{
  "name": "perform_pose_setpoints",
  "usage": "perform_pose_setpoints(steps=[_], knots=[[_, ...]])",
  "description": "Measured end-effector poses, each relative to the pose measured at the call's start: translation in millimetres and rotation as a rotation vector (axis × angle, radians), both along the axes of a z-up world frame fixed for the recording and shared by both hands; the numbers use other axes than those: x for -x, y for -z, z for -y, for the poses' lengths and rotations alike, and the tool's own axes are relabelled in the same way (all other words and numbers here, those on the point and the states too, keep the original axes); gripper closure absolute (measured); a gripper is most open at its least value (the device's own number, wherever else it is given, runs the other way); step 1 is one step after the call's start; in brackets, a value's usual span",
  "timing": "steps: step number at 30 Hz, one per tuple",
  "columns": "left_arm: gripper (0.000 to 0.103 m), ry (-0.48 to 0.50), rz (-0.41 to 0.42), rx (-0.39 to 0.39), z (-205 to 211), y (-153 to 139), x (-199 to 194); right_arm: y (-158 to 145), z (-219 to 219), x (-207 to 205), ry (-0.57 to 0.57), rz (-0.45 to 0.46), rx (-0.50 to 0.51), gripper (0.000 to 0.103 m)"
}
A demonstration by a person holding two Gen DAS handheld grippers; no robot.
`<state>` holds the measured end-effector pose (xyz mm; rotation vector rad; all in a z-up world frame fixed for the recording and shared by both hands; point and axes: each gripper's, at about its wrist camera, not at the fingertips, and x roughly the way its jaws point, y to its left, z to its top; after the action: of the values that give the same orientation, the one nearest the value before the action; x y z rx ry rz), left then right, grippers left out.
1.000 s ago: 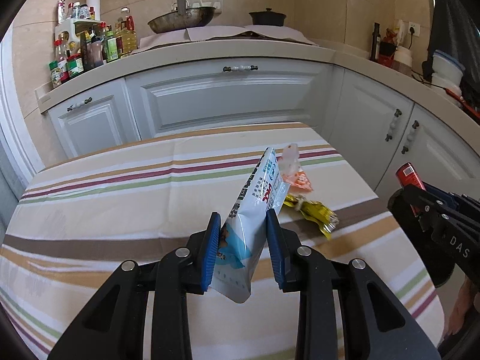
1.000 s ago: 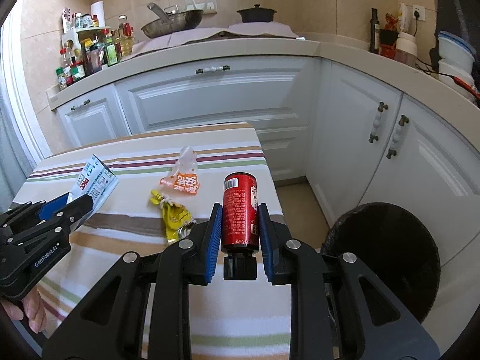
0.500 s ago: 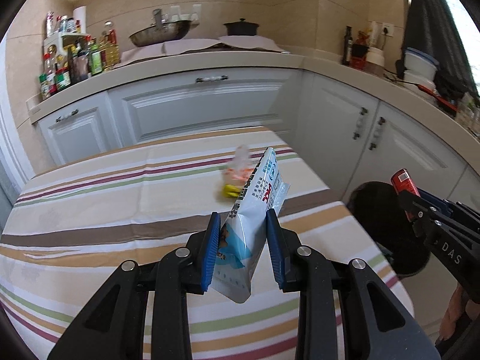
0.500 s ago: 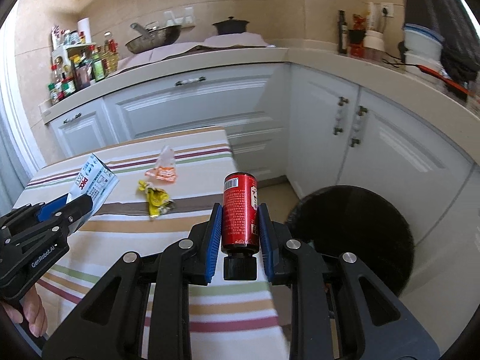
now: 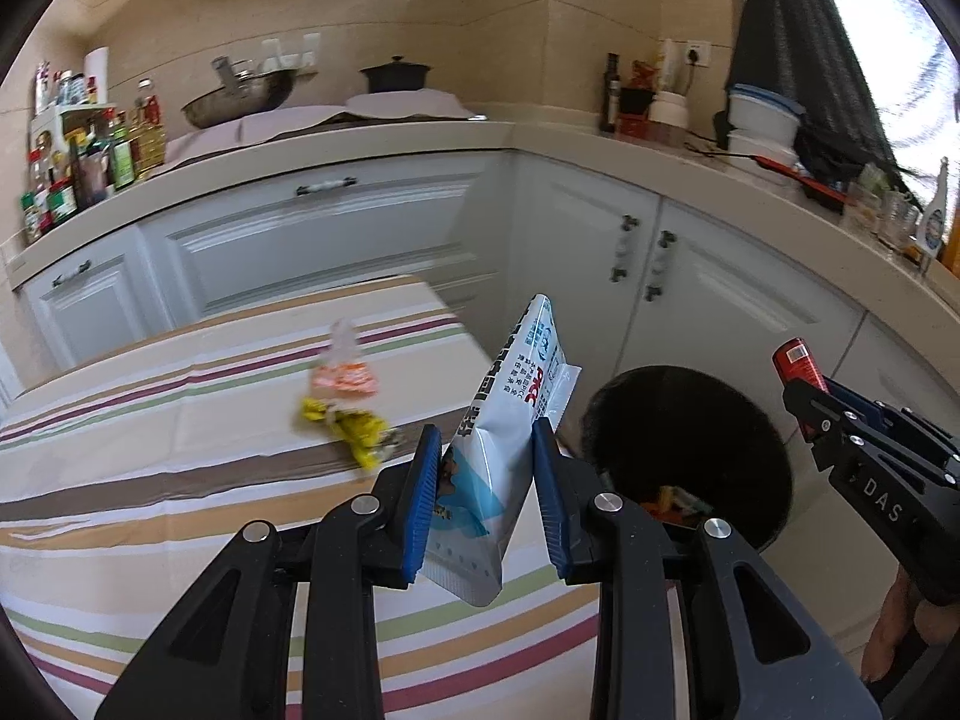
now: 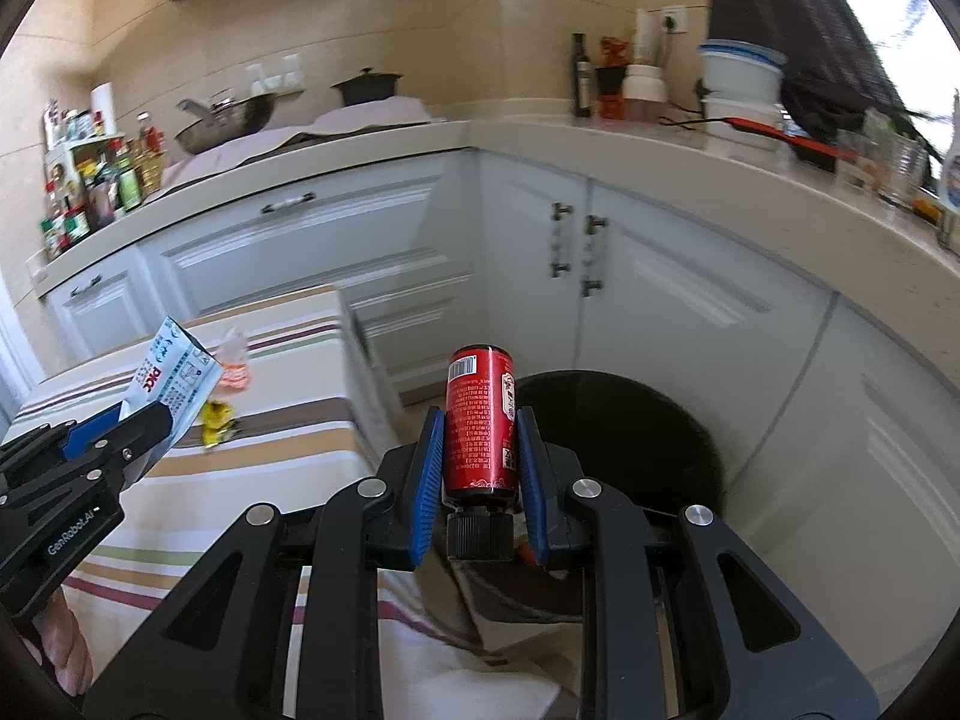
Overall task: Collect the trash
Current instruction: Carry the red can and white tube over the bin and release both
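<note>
Two grippers loaded. Left gripper [image 5: 486,495] pinches white-blue snack pouch [image 5: 510,420] over striped table [image 5: 150,480] edge. Right gripper [image 6: 480,474] clamps red bottle [image 6: 481,420], cap toward camera. Black bin [image 6: 648,420] at 2 o'clock of bottle. Orange wrapper [image 5: 343,377], yellow wrapper [image 5: 348,423] on table, 10 o'clock of pouch.

both grippers [image 5: 486,501] [image 6: 480,480] swung toward bin [image 6: 660,420]

Left black two-finger gripper with blue ribbed pads [image 5: 486,495] pointing forward and downward, jaws pinching white-and-blue crinkled plastic packet [image 5: 507,450] upright between pads. Right black gripper with same blue pads [image 6: 480,474] angling downward likewise, jaws clamping red cylindrical bottle [image 6: 480,423], black cap toward palm. Both grippers sitting side by side.
</note>
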<state>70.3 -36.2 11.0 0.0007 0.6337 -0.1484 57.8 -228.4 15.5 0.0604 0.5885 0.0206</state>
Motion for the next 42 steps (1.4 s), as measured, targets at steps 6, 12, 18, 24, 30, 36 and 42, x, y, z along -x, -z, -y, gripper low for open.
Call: perform_pose_setpoints(steps=[6, 12, 18, 24, 30, 36, 42], knots=[[0.071, 0.047, 0.014, 0.003, 31.1, -1.9, -3.5, -1.5, 28.3, 1.8, 0.059, 0.015, 0.004, 0.08], [0.071, 0.086, 0.041, 0.016, 60.1, -5.2, -11.2, 0.1, 48.9, -2.4, 0.1, 0.026, 0.001, 0.08], [0.071, 0.118, 0.048, 0.019, 87.7, -0.5, -22.4, 6.6, 66.7, -10.4, 0.126, 0.029, -0.001, 0.08], [0.071, 0.141, 0.033, 0.013, 116.5, 11.5, -39.4, 17.4, 81.8, -22.8, 0.148, 0.017, -0.005, 0.08], [0.071, 0.152, 0.007, -0.001, 141.2, 24.4, -55.5, 31.5, 95.2, -37.1, 0.167, 0.0, -0.01, 0.08], [0.068, 0.143, -0.014, -0.025, 156.5, 37.4, -70.4, 44.4, 106.6, -50.1, 0.193, -0.001, -0.023, 0.068], [0.054, 0.129, -0.053, -0.039, 160.2, 48.4, -77.2, 50.4, 113.5, -54.4, 0.22, -0.005, -0.032, 0.06]])
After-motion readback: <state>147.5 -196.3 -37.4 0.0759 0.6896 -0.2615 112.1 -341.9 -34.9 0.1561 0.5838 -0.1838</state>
